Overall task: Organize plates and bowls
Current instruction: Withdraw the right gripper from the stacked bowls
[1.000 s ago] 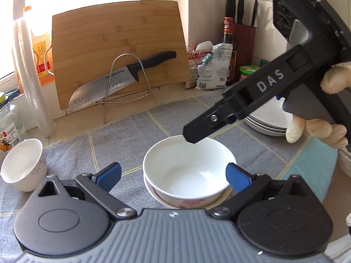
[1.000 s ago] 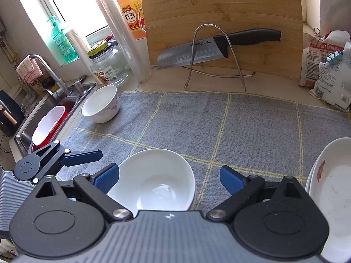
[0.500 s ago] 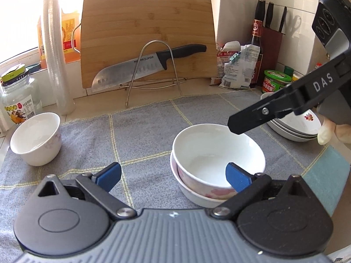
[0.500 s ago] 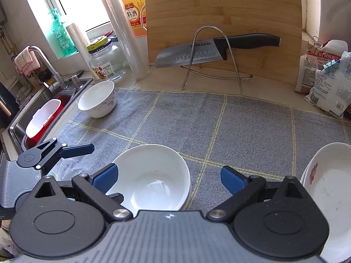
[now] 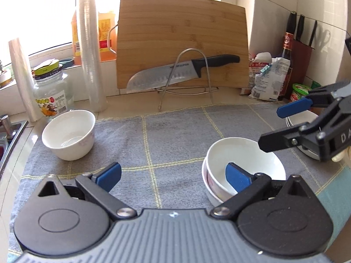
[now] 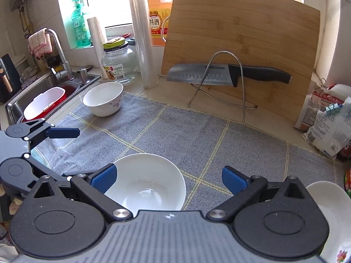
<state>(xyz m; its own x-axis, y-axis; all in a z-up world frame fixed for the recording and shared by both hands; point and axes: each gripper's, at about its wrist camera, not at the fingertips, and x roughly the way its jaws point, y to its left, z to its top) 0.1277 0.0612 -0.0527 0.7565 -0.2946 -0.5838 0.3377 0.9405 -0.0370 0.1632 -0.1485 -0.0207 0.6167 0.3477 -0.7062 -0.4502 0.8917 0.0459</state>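
Two nested white bowls (image 5: 243,164) sit on the grey checked cloth (image 5: 175,135). My left gripper (image 5: 173,176) is open, its right pad over the stack's near rim, and nothing is held. A small white bowl with a floral print (image 5: 69,134) stands alone at the far left of the cloth. My right gripper (image 6: 169,179) hovers over the nested bowls (image 6: 149,182). Its jaws are opening, the left pad is beside the rim, and neither pad presses on the bowl. A stack of white plates (image 5: 300,118) lies behind the right gripper (image 5: 278,127).
A bamboo cutting board (image 5: 182,41) leans at the back with a knife (image 5: 182,74) on a wire stand. A glass jar (image 5: 51,92), plastic cup stacks, bags and a knife block line the wall. The sink (image 6: 43,92) lies left of the cloth.
The left wrist view has swung left, so the nested bowls slid from its centre to its right. The right gripper has drawn back toward the right edge, and its jaws stand slightly wider.
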